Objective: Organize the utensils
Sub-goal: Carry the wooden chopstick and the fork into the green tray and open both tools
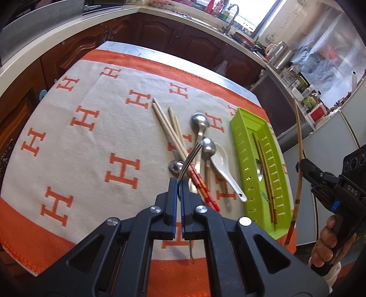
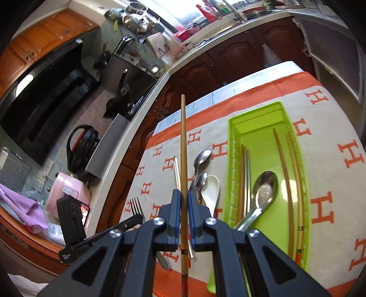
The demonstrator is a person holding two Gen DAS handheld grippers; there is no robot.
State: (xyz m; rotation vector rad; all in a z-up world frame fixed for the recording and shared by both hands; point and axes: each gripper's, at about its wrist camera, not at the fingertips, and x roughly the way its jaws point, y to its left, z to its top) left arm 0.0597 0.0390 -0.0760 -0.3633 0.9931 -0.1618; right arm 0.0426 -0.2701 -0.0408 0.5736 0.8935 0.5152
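Note:
My left gripper (image 1: 179,182) is shut on a metal fork (image 1: 189,157) and holds it above the pile of utensils on the cloth; the fork also shows in the right wrist view (image 2: 137,205). My right gripper (image 2: 184,194) is shut on a bamboo chopstick (image 2: 183,146), held in the air left of the green tray (image 2: 235,128); the chopstick also shows in the left wrist view (image 1: 299,146). The green tray (image 1: 238,128) holds a metal spoon (image 2: 265,189) and several chopsticks (image 2: 286,173). On the cloth lie pale chopsticks (image 1: 163,121), metal spoons (image 1: 200,123) and a white ceramic spoon (image 1: 223,164).
An orange and cream cloth with H marks (image 1: 91,141) covers the table. Dark wooden cabinets (image 1: 160,32) and a counter with a sink tap (image 1: 233,13) run behind it. A black kettle (image 2: 83,148) and a pink appliance (image 2: 68,192) stand on the side counter.

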